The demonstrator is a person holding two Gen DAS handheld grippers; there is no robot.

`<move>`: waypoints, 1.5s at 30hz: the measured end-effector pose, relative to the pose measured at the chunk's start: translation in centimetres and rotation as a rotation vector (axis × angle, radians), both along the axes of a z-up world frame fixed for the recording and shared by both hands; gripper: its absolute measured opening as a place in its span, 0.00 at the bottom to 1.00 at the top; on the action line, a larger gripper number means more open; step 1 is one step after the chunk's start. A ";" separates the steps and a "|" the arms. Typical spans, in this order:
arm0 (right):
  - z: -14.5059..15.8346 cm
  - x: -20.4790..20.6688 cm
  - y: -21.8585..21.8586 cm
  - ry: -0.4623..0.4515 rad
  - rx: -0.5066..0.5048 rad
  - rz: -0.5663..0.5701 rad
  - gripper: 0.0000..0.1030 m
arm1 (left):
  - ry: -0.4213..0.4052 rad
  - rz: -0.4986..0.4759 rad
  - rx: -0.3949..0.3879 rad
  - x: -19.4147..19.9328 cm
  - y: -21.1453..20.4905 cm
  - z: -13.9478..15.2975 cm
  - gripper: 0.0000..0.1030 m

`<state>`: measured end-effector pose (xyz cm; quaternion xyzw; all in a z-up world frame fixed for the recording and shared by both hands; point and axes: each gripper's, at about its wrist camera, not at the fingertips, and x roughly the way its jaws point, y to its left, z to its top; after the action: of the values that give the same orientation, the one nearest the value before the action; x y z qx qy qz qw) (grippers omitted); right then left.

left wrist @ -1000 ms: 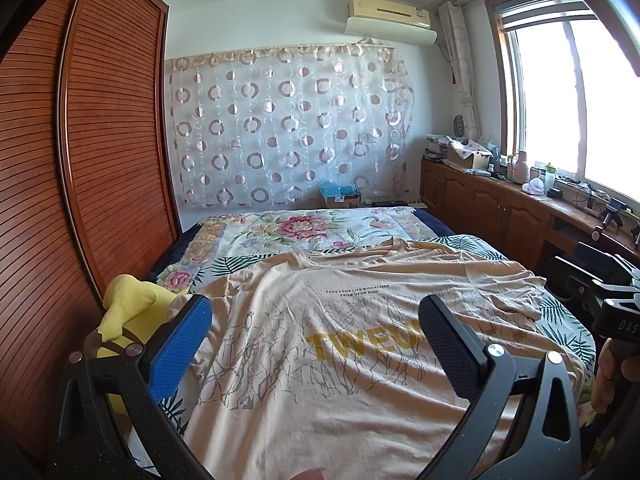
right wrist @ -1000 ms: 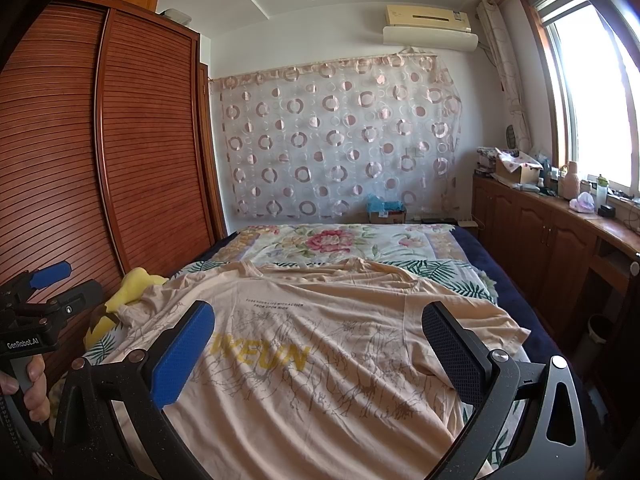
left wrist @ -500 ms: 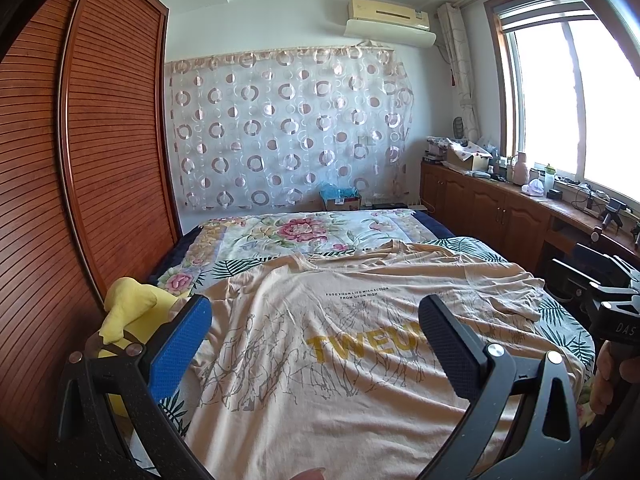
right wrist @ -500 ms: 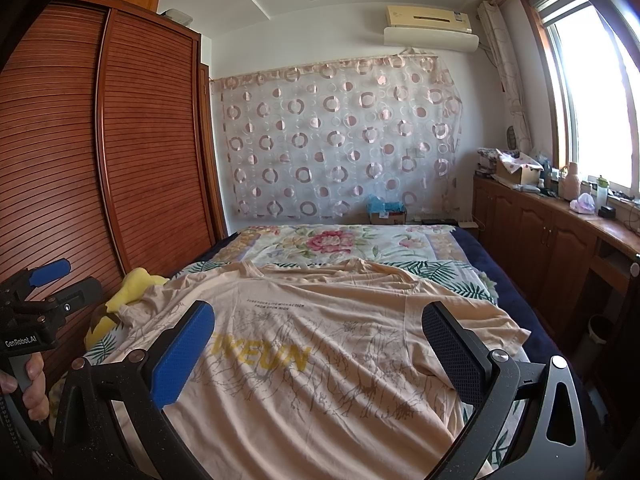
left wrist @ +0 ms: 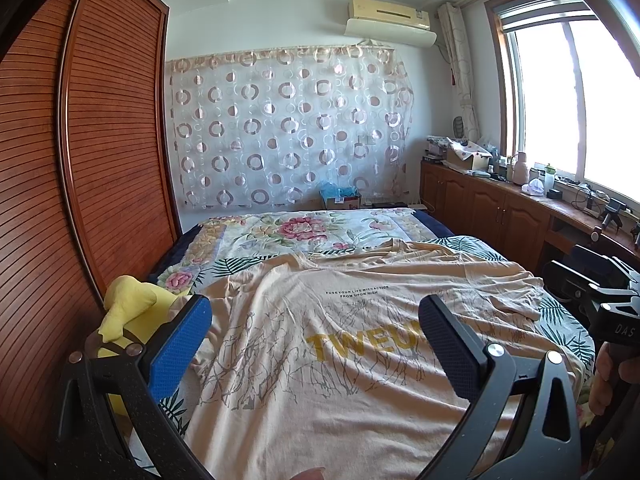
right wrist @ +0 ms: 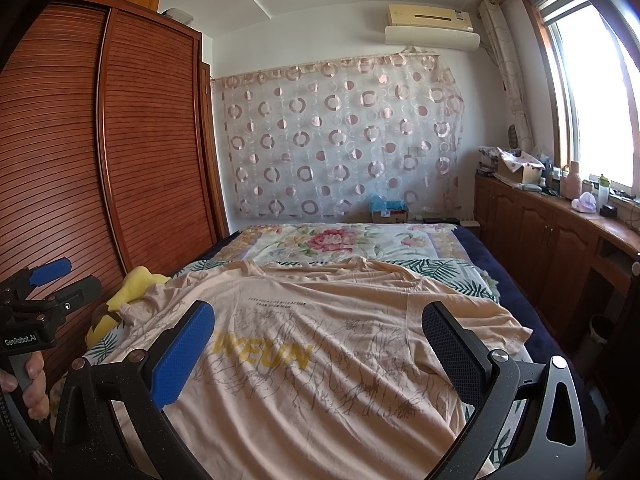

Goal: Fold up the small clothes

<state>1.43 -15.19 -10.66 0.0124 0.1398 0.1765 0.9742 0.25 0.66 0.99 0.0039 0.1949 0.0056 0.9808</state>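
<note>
Peach shirt [left wrist: 340, 344] lies flat on the bed [left wrist: 304, 232], collar toward the top of the frame, straight ahead of both claws, left claw [left wrist: 316, 344] and right claw [right wrist: 320, 344] gaping wide, holding nothing, neither obviously nearer.

a wooden louvred wardrobe [right wrist: 120, 152] fills the nine o'clock side. a sheer curtain with ring patterns [right wrist: 340, 140] hangs at twelve o'clock, with an air conditioner [right wrist: 432, 26] above it toward one o'clock. a floral bedspread [left wrist: 304, 232] covers the bed. a yellow plush toy [left wrist: 128, 316] lies at eight o'clock beside the wardrobe. low wooden cabinets [left wrist: 492, 208] run under the window [left wrist: 560, 100] at three o'clock, their top cluttered with bottles and a box.
</note>
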 end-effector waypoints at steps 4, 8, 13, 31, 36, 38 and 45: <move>-0.7 0.8 0.3 0.033 0.005 0.060 1.00 | 0.031 0.009 0.020 0.9 0.4 -0.5 1.00; -1.5 1.9 0.8 0.057 -0.011 0.083 1.00 | 0.065 0.011 0.005 1.7 1.3 -1.8 1.00; -2.1 3.4 1.2 0.084 -0.019 0.096 1.00 | 0.103 0.026 -0.004 2.8 3.0 -3.6 1.00; -3.4 9.2 5.3 0.165 -0.080 0.229 1.00 | 0.227 0.088 -0.018 6.6 13.9 -7.5 1.00; -3.2 9.8 4.7 0.199 -0.084 0.287 1.00 | 0.308 0.102 -0.057 9.1 17.9 -8.9 0.90; -3.2 10.1 4.5 0.219 -0.091 0.305 1.00 | 0.336 0.117 -0.037 10.1 18.9 -9.4 0.87; -2.9 11.8 4.1 0.289 -0.129 0.346 1.00 | 0.432 0.114 -0.101 13.7 21.9 -11.4 0.72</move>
<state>13.19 -11.13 -13.61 -0.0490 0.2888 0.3281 0.8981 13.90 22.52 -10.43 -0.0552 0.4004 0.0502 0.9133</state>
